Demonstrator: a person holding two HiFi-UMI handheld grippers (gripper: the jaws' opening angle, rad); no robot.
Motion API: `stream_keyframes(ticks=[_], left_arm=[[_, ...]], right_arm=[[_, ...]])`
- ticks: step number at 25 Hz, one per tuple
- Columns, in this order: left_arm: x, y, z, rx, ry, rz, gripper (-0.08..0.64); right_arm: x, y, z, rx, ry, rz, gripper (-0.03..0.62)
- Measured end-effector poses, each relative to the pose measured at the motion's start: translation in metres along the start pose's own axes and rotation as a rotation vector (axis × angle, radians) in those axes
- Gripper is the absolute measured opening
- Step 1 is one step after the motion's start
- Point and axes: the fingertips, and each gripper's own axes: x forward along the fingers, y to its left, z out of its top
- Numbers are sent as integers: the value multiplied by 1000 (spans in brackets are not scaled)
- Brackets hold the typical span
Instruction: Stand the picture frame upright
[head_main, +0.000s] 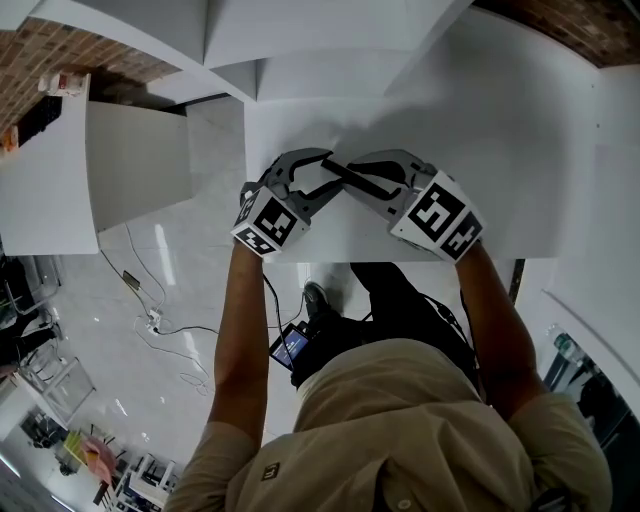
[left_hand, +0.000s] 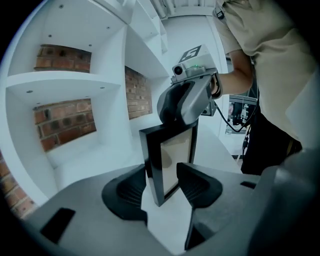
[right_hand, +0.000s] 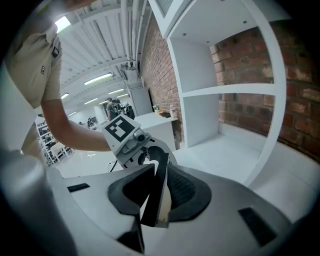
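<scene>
The black picture frame (head_main: 347, 173) is between my two grippers near the front edge of the white table (head_main: 500, 120). In the left gripper view the frame (left_hand: 170, 155) stands upright on the table, its glass facing right. My left gripper (left_hand: 162, 192) is open: its pads flank the frame's near edge without pressing on it. My right gripper (right_hand: 159, 192) is shut on the frame's (right_hand: 162, 172) opposite edge, gripping it edge-on. Each gripper shows in the other's view, the right gripper (left_hand: 185, 100) behind the frame's top and the left gripper (right_hand: 132, 142) behind the frame.
White shelf compartments (left_hand: 75, 80) backed by brick wall stand behind the table, and they also show to the right as the shelf unit (right_hand: 225, 90). The table's front edge (head_main: 400, 258) is just under my hands. Cables and a power strip (head_main: 152, 322) lie on the floor to the left.
</scene>
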Motion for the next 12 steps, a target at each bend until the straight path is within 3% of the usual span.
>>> stream_keyframes(ticks=[5,12], left_arm=[[3,0,0,12,6,26,186],[3,-12,-4,54,23,70,166]], right_arm=[[-10,-16,-4,-4,-4,-56,75],[-16,-2,-13,-25,-11,-17,81]])
